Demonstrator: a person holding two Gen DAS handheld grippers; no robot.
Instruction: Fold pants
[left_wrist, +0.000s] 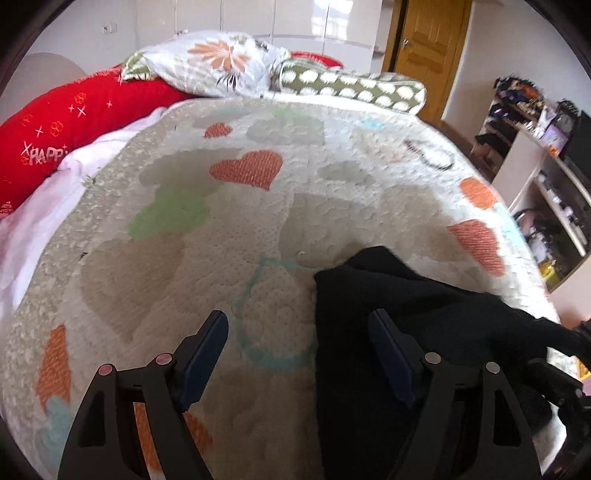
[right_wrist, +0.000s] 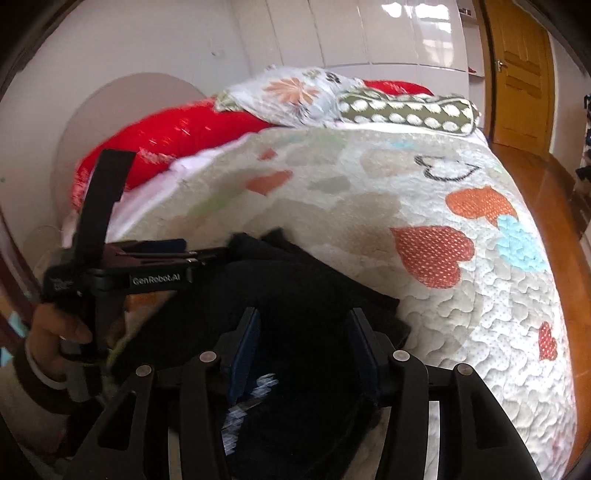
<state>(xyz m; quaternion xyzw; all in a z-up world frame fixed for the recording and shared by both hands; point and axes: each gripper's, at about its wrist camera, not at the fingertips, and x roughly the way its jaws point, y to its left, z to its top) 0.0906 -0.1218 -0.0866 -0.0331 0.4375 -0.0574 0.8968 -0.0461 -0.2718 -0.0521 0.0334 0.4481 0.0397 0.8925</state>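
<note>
We saw the black pants (left_wrist: 424, 325) bunched on the quilt (left_wrist: 221, 240), just right of our left gripper (left_wrist: 299, 354), jaws wide and empty; our right gripper (right_wrist: 303, 354), half-open, straddled them, grip unclear.

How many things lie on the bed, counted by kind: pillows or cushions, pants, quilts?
Pillows or cushions: 3, namely the long red cushion, the white floral pillow and the green dotted bolster.
Black pants: 1.
Heart-patterned quilt: 1.
Total: 5.
</note>
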